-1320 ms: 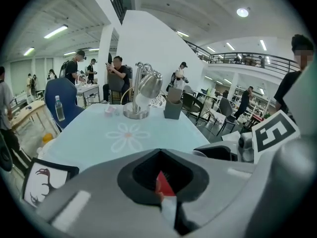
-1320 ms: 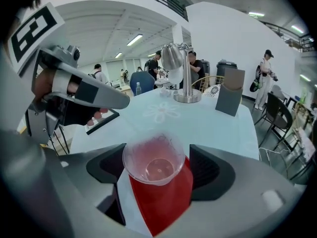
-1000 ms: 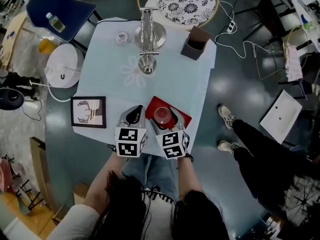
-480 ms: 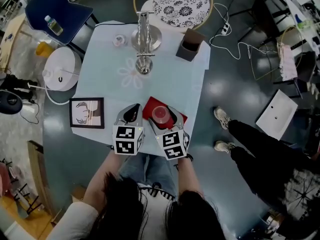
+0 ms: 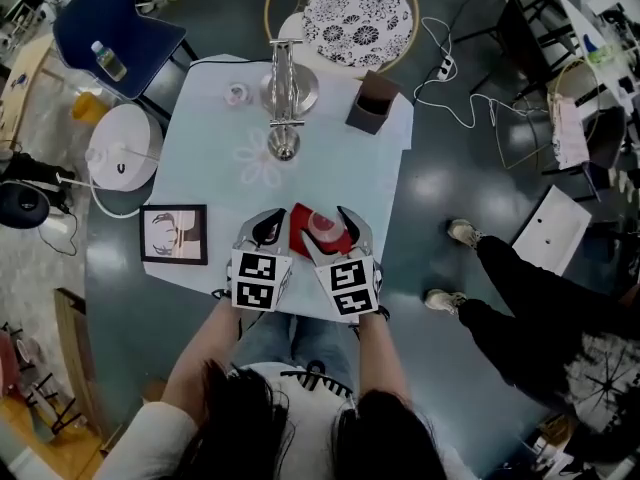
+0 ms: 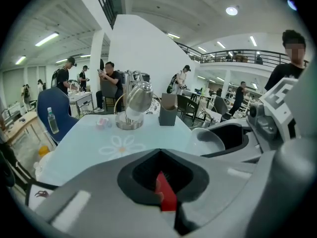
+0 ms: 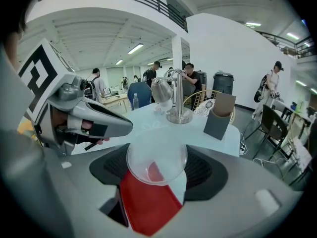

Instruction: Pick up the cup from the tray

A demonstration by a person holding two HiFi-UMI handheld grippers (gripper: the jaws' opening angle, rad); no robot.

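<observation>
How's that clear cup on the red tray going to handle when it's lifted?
Probably light: the cup looks thin, clear and empty. Its smooth wall may flex or slip in the right gripper. The tray probably won't follow, since the left gripper pinches it.

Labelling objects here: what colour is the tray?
Red; the tray shows best in the right gripper view.
</observation>
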